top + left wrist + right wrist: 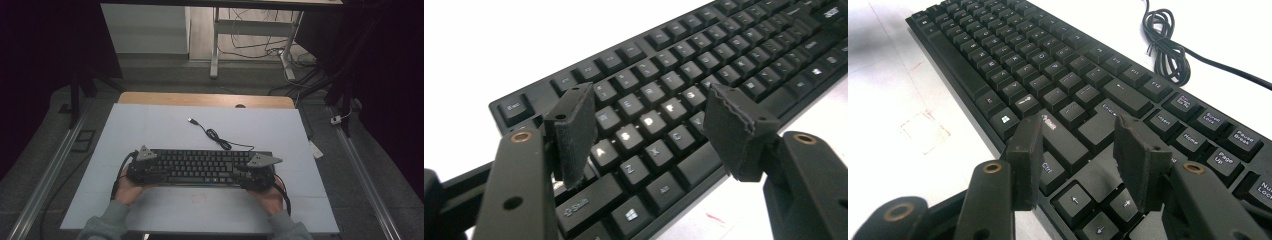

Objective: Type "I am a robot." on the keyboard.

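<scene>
- Two tools hover at the keyboard (pixel 202 166): the left tool (pixel 651 127) stands spread and empty over its letter keys, the right tool (pixel 1078 162) likewise released above its arrow keys.
- Step in hand, I judge: positioning at both ends of the keyboard; next, each tool must drop astride an end edge and clench together.
- Beyond the keyboard trails its coiled cable (pixel 217 136).
- Beneath the keyboard lies the pale bench (pixel 150 125); farther beyond stands a dim room with a desk frame (pixel 250 30).
</scene>
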Demonstrator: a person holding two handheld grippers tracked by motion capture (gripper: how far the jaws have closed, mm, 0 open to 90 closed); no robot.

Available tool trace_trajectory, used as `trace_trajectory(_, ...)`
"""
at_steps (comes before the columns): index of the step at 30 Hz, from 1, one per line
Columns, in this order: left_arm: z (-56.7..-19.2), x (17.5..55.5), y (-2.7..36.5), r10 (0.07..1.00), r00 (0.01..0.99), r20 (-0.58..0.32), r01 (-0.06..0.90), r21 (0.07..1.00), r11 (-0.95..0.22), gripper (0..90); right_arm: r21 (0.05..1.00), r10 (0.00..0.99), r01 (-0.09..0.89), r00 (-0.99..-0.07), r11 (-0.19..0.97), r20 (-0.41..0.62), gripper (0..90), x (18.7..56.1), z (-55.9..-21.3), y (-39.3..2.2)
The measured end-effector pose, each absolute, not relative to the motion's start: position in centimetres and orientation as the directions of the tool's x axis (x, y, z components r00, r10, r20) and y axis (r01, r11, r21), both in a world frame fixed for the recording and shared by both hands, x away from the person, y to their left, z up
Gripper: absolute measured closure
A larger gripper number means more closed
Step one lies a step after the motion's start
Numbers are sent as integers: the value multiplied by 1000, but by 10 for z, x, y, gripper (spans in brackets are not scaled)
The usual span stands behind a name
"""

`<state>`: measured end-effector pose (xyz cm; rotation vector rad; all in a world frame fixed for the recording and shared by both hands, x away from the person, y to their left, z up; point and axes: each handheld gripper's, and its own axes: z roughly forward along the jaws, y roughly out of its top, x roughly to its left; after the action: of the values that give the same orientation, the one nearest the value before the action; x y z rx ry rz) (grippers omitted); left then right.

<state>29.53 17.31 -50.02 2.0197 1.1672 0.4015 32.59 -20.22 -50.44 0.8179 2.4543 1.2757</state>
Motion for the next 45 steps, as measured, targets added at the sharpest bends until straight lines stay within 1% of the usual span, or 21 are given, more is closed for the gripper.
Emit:
trace_trajectory(3, -502, 296, 176, 851, 517, -94, 606, 742, -286, 422, 810, 589, 363, -808, 460, 28, 550, 326, -505, -202)
trace_trajectory(6, -503, 297, 179, 856, 507, -98, 609, 744, -276, 501, 810, 587, 363, -809, 460, 29, 549, 326, -505, -202)
trace_trajectory(10, -506, 299, 181, 861, 499, -101, 614, 742, -269, 628, 808, 586, 364, -810, 464, 28, 547, 326, -505, -201)
trace_trajectory(15, -509, 301, 182, 861, 499, -98, 627, 727, -281, 815, 806, 586, 364, -810, 466, 27, 546, 326, -506, -201)
trace_trajectory(17, -511, 302, 181, 862, 496, -100, 634, 720, -281, 874, 806, 586, 364, -810, 467, 26, 545, 326, -506, -201)
trace_trajectory(24, -517, 306, 182, 867, 489, -94, 654, 697, -293, 884, 803, 590, 364, -807, 472, 19, 543, 326, -506, -201)
trace_trajectory(36, -522, 308, 182, 881, 466, -80, 671, 681, -293, 884, 803, 589, 364, -808, 472, 20, 542, 326, -506, -201)
trace_trajectory(45, -523, 308, 181, 881, 466, -78, 671, 680, -295, 884, 803, 590, 363, -807, 473, 18, 541, 326, -506, -201)
